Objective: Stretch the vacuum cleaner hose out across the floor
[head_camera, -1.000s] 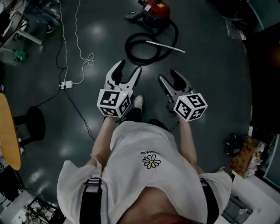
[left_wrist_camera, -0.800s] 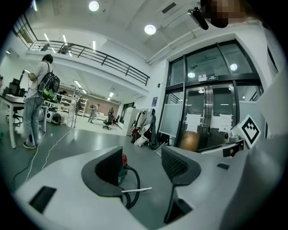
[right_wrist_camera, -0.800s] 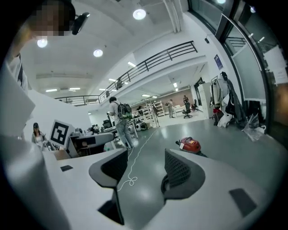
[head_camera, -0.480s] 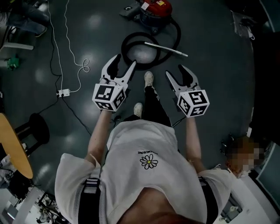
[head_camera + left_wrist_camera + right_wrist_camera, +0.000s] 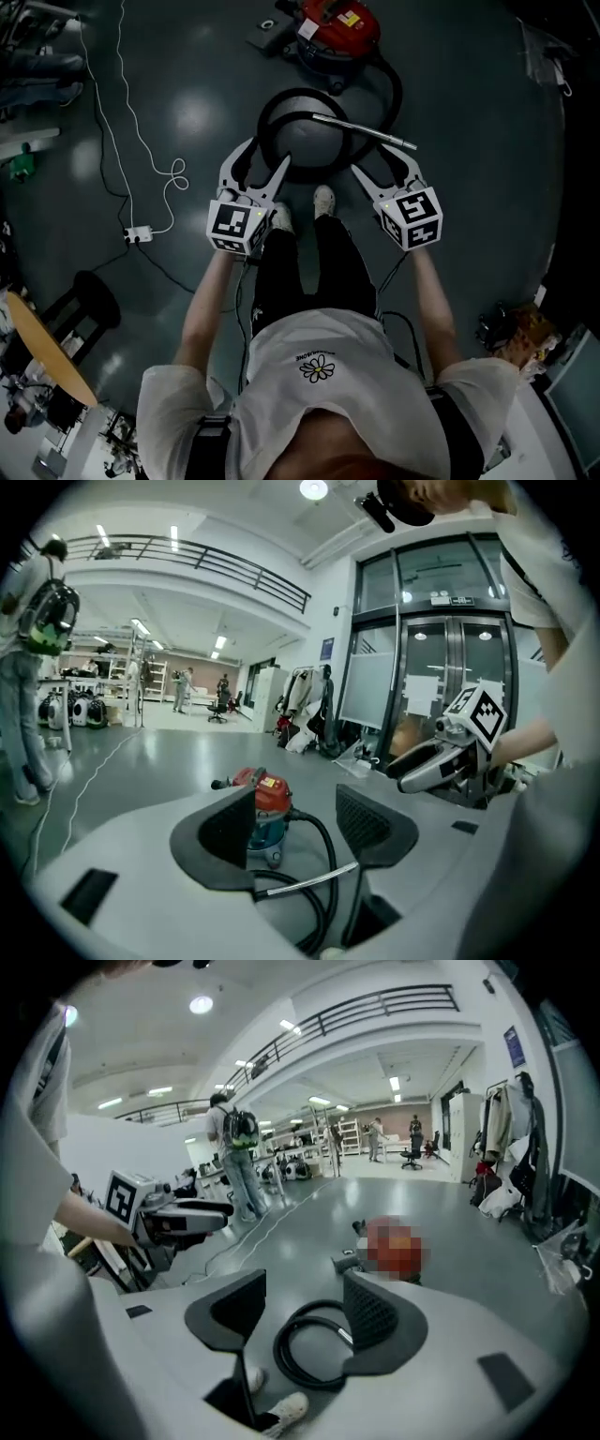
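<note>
Only head view shows hose [image 5: 263, 120] and power strip [image 5: 139, 233].

Bare floor [image 5: 487, 141] lies open right of the coiled hose [image 5: 263, 131] and red vacuum cleaner [image 5: 336, 33]. Left of them, a white cable [image 5: 174, 172], power strip [image 5: 139, 233] and stool [image 5: 94, 292] clutter the floor.
</note>
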`<state>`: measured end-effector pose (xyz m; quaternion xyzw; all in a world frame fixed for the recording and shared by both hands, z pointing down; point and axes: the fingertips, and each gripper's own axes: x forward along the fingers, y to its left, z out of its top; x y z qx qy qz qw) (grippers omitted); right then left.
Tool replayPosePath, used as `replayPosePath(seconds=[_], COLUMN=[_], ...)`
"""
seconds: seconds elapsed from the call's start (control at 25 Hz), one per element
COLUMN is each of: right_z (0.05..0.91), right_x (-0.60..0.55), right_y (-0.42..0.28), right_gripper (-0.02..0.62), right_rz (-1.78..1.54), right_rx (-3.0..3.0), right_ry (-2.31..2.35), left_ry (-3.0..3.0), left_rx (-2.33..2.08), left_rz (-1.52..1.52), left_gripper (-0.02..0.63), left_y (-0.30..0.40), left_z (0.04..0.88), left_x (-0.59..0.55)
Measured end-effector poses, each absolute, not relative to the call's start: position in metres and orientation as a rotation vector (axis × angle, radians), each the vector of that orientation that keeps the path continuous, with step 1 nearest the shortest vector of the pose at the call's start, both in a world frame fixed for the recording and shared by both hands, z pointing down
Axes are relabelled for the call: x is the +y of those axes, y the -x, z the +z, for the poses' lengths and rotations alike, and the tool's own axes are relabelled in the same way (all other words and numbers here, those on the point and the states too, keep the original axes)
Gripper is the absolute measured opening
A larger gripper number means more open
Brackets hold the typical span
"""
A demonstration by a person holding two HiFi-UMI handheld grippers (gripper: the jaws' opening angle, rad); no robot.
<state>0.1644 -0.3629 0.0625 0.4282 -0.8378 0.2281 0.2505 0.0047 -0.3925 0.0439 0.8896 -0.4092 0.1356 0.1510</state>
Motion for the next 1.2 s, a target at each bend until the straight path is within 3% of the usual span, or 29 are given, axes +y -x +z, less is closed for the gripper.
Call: replayPosePath(seconds=[0.44, 0.6, 0.84, 1.04, 1.2], right_z=[0.564, 0.697, 0.779, 0.789, 0.79], right_x=[-0.445, -0.456, -0.468, -0.474, -0.466], right_y=[-0.203, -0.239, -0.284, -0.282, -0.282], right_gripper=[0.268, 0.268, 0.268, 0.267, 0.202], right_rz=[0.394, 0.301, 0.207, 0.342, 0.29], right_rx=[-2.012, -1.882, -1.744, -1.726, -1.672], right_ry=[-0.876, -0.746, -0.585, -0.542, -0.555], left_ry=[-2.698, -2.682, -2.542, -2.354, -2.288], left_rx=[-0.992, -0.848, -0.872, -1.039, -1.112], left_rz=[0.661, 0.807, 0.861, 0.673, 0.594], left_gripper=[0.252, 0.252, 0.252, 0.252, 0.252], left_y=[0.023, 0.034, 0.08, 0.107, 0.108], left_z=[0.533, 0.662, 0.728, 0.759, 0.762], left_x=[-0.51, -0.513, -0.476, -0.438, -0.43])
